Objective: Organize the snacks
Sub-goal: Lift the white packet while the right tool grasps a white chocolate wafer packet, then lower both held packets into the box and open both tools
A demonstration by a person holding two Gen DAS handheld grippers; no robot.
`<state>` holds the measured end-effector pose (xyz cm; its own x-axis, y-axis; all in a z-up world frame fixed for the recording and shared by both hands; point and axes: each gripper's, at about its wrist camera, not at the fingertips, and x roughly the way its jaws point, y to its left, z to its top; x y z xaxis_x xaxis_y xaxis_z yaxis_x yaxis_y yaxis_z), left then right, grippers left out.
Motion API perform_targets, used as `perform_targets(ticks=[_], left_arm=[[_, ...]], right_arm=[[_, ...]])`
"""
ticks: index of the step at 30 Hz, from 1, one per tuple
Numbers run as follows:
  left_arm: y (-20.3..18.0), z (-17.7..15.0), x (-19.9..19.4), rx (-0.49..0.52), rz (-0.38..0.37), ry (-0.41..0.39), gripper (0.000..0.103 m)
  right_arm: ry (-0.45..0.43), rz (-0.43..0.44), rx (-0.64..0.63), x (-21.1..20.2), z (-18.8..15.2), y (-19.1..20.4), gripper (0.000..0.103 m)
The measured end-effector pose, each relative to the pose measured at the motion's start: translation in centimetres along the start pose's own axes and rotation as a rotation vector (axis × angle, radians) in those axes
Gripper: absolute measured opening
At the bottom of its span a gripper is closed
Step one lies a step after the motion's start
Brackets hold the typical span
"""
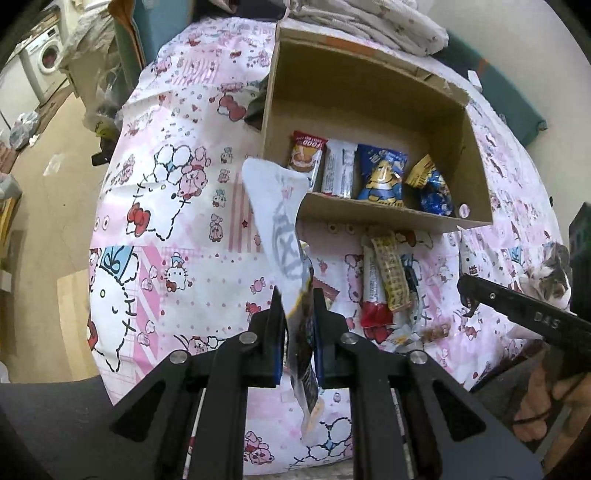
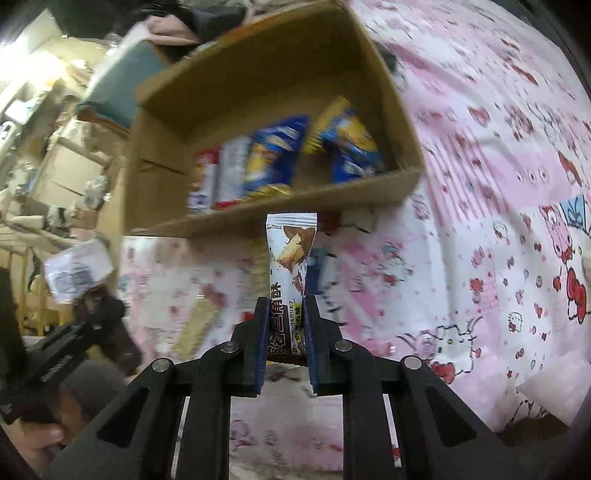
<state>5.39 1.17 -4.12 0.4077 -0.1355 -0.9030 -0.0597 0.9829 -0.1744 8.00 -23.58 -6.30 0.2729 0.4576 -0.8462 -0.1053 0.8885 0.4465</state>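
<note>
My left gripper (image 1: 298, 314) pinches a white packet (image 1: 275, 221), long axis pointing up-left of the cardboard box (image 1: 391, 218); my right gripper (image 2: 284, 314) clamps a chocolate wafer packet (image 2: 291, 251), pointing straight at the box's near wall, closer

Pink cartoon-print cloth (image 1: 177, 206), brown box (image 1: 369, 99)

You're working in a lived-in home — look to the upper left of the left wrist view, where a front-loading washing machine (image 1: 47, 59) stands on a wooden floor (image 1: 48, 206) among plastic bags (image 1: 23, 127). A pink cartoon-print cloth (image 1: 177, 206) covers the work surface, folded bedding (image 1: 369, 22) lies at the top — and a cat (image 1: 550, 275) sits at the right edge.
</note>
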Motion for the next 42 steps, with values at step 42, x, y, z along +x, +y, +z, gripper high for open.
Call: perform_targets(ticks=[42], left_arm=[[-3.4, 15.2, 1.2, 0.088, 0.006, -0.265, 0.010]], right_arm=[[-0.271, 0.159, 0.020, 0.1, 12.2, -0.4, 0.019]])
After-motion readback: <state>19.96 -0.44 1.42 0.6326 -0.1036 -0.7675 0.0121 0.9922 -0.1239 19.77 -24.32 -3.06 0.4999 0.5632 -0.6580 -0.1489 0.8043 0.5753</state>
